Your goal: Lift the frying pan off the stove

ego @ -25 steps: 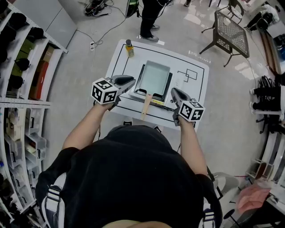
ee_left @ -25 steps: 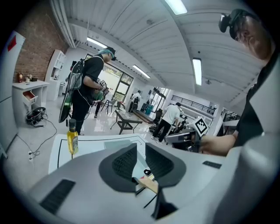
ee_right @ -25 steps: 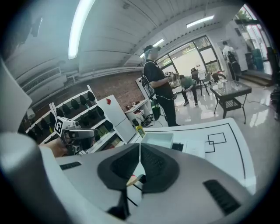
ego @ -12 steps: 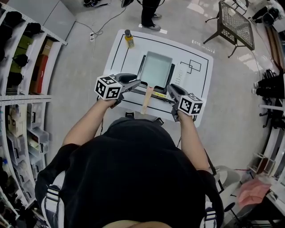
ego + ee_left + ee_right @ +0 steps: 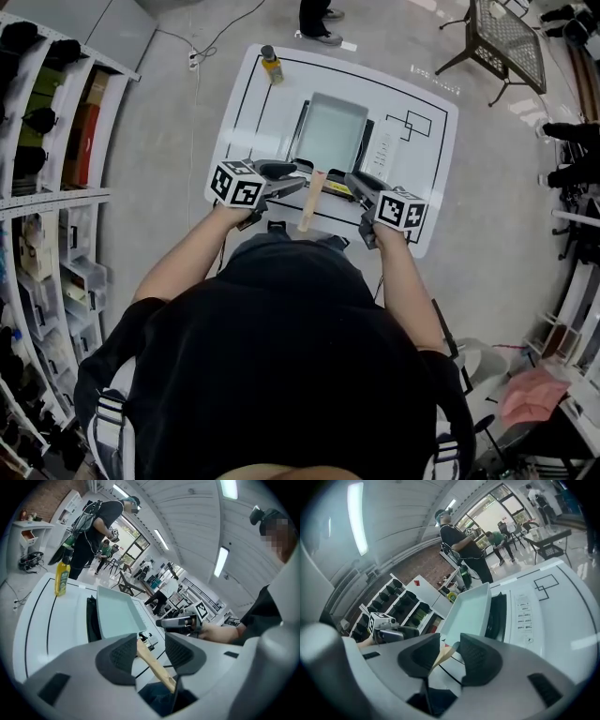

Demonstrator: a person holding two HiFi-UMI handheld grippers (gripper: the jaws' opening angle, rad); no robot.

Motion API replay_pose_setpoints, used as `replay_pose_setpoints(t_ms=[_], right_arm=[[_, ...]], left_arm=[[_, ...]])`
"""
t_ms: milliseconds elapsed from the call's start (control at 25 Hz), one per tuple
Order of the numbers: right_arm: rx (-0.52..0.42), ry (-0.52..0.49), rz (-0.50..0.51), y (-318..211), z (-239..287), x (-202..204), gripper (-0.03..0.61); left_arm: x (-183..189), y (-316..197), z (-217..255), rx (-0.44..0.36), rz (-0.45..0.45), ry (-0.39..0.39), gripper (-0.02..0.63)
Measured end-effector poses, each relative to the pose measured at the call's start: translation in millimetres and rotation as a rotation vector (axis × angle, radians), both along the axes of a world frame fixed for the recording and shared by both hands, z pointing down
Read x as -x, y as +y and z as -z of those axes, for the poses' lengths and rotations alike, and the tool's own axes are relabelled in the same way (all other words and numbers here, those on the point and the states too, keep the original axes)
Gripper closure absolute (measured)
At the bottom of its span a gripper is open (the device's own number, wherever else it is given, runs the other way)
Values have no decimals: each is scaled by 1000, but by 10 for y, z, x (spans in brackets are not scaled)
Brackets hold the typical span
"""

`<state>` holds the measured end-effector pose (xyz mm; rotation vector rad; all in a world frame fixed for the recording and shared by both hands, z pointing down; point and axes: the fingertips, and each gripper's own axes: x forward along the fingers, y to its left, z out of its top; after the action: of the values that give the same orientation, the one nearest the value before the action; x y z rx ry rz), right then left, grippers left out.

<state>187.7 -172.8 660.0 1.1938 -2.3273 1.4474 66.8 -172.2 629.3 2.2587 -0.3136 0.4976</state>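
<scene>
Opening, left gripper (image 5: 292, 179) and right gripper (image 5: 355, 182) flank handle (image 5: 307, 203).

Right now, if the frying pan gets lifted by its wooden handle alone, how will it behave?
Probably rigid: the frying pan looks like a solid square tray. Likely front-heavy, since the wooden handle is narrow and juts from one edge, so the far side may dip. The handle looks smooth, so it could roll in a narrow grip.

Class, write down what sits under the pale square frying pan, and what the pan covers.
A black stove sits under the frying pan. Only its dark edges show on either side of the pan. The stove's top surface is covered, so it cannot be seen.
</scene>
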Motion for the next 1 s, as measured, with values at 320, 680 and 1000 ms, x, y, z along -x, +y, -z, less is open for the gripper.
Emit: replay_pose_setpoints(t_ms=[320, 680, 1000], right_arm=[[71, -89, 14, 62, -177, 186, 422], [156, -146, 42, 204, -442, 310, 397], [232, -301, 40, 213, -463, 557, 345]], left_arm=[[-132, 212, -254, 121, -51, 11, 398], [-190, 331, -488, 196, -62, 0, 383], [-295, 563, -650, 315, -93, 23, 377]])
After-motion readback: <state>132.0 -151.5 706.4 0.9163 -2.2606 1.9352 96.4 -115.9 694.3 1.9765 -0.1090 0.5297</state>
